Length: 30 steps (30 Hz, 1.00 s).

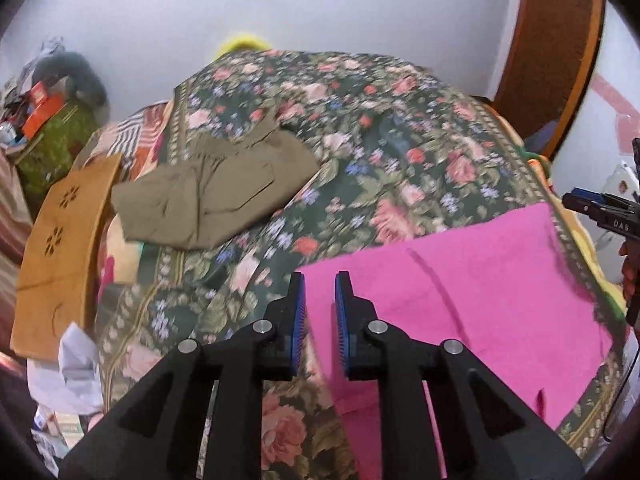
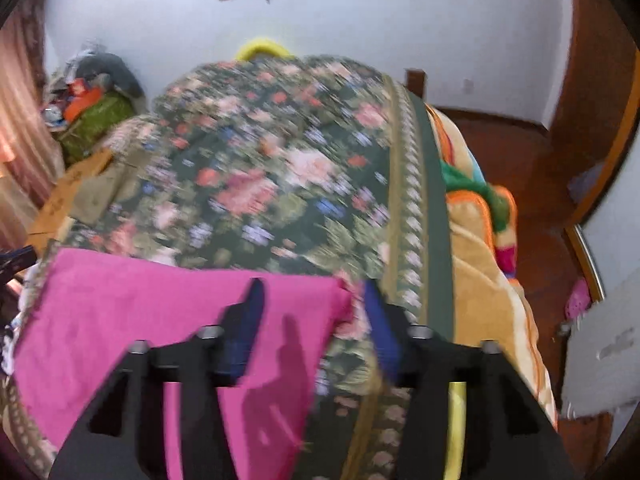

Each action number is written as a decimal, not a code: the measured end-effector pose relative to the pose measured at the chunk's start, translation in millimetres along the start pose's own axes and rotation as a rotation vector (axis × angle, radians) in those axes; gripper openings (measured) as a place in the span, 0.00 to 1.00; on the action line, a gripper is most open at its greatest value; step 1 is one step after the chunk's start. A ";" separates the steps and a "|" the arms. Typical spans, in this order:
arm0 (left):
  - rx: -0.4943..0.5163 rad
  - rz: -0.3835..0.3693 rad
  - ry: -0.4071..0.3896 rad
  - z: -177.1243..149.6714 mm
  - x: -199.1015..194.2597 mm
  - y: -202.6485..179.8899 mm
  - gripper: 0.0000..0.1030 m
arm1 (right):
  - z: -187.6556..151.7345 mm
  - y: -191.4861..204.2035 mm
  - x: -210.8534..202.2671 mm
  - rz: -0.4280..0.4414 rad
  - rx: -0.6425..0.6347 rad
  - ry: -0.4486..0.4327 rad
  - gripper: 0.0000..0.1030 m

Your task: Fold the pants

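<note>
Closest in, the left gripper hangs over the near-left edge of the pink pants, jaws apart with a narrow gap and nothing between them. The edge runs right under that gap, so this one looks best placed to pinch. On the opposite side the right gripper stands wide open above the pants' far-right corner, one finger over the pink cloth, the other past the corner over the floral bedspread. That view is blurred, so touching or just above, I can't tell.

The pants lie flat across the near end of the bedspread, long axis running side to side between the two grippers. One gripper per end, then, and a fold would likely carry one end toward the other.

Farther along the bedspread from the pants, a folded olive garment sits near its left border.
</note>
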State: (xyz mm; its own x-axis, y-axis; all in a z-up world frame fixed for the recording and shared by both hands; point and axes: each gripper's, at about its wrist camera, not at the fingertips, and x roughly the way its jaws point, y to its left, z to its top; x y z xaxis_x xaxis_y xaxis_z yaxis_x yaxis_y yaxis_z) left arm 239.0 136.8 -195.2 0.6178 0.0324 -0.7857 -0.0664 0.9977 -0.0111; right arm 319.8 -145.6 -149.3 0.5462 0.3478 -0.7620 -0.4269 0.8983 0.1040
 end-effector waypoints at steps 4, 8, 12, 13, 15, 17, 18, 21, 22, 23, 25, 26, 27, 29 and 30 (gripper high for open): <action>0.010 -0.073 0.022 13.3 11.7 -12.7 0.14 | 6.3 31.0 6.1 0.098 -0.034 0.009 0.50; 0.045 -0.119 0.087 18.5 37.8 -29.7 0.14 | 6.0 59.6 33.6 0.174 -0.042 0.073 0.50; 0.067 -0.142 0.150 11.8 62.4 -40.4 0.14 | -4.8 82.4 66.3 0.198 -0.079 0.163 0.51; 0.069 -0.139 0.166 8.6 68.1 -41.0 0.14 | -8.7 85.5 73.9 0.182 -0.091 0.185 0.51; 0.087 -0.134 0.179 0.2 76.0 -41.6 0.16 | -14.8 87.1 78.8 0.175 -0.113 0.197 0.53; 0.101 -0.132 0.165 -3.0 73.1 -41.9 0.17 | -18.6 87.3 76.0 0.180 -0.132 0.203 0.53; 0.107 -0.126 0.165 -3.1 71.1 -41.8 0.18 | -20.6 86.6 74.8 0.185 -0.139 0.220 0.53; 0.124 -0.110 0.162 -6.2 63.5 -41.3 0.20 | -31.6 84.7 66.7 0.190 -0.166 0.246 0.53; 0.130 -0.104 0.157 -9.5 59.1 -41.6 0.20 | -34.6 84.4 63.0 0.186 -0.175 0.243 0.53; 0.133 -0.102 0.153 -10.9 56.4 -41.2 0.21 | -38.0 84.2 59.0 0.180 -0.182 0.240 0.53; 0.140 -0.081 0.139 -17.8 46.7 -41.1 0.22 | -44.6 83.4 49.5 0.171 -0.184 0.238 0.53; 0.143 -0.069 0.136 -20.8 43.0 -40.9 0.30 | -45.0 82.5 47.1 0.170 -0.180 0.240 0.53; 0.148 -0.046 0.135 -24.2 39.4 -41.2 0.46 | -48.1 81.9 43.8 0.168 -0.175 0.242 0.53; 0.151 -0.017 0.133 -32.3 32.8 -40.0 0.57 | -53.9 81.5 37.8 0.165 -0.168 0.247 0.53; 0.147 -0.020 0.132 -37.5 28.3 -38.2 0.58 | -58.4 82.0 33.0 0.162 -0.171 0.248 0.53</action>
State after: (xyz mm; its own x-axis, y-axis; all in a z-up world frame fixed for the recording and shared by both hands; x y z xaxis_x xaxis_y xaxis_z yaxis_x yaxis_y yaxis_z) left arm 229.6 97.4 -240.3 0.5088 0.0140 -0.8607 0.0664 0.9963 0.0555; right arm 260.8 -76.1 -203.3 0.2786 0.3877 -0.8787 -0.6201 0.7713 0.1437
